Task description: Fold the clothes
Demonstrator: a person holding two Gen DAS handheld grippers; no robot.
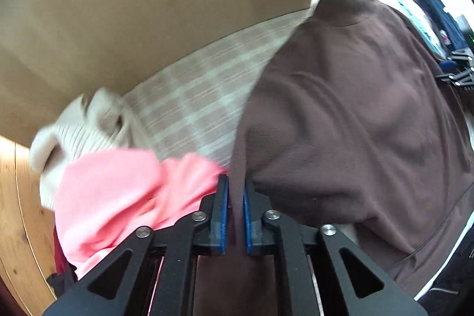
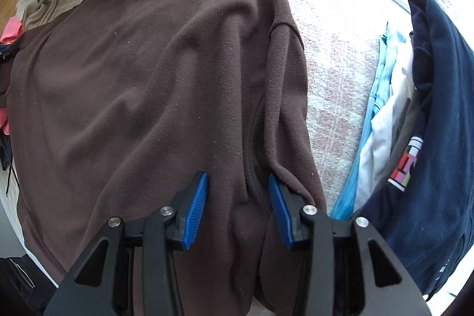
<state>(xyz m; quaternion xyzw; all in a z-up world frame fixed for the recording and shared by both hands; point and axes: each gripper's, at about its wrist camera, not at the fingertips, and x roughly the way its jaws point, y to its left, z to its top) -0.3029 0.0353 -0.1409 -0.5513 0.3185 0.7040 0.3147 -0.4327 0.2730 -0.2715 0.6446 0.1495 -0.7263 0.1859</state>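
A brown fleece top (image 2: pixel 154 73) lies spread on the bed with its collar at the far end. Pointing straight down over the near right part, my right gripper (image 2: pixel 237 176) has its blue pads pressed on a thick bunch of the hem and the right sleeve (image 2: pixel 290 108). In the left wrist view the same brown fleece top (image 1: pixel 340 123) fills the right side. My left gripper (image 1: pixel 235 182) is shut on a narrow fold at its left edge, and the blue pads (image 1: pixel 222 203) stand nearly together.
A pink garment (image 1: pixel 118 191) and a beige knit (image 1: pixel 77 132) lie left of the fleece on the checked bed cover (image 1: pixel 192 96). A stack of folded clothes topped by a navy shirt (image 2: pixel 429 138) sits at the right. A brown headboard (image 1: pixel 148 5) stands behind.
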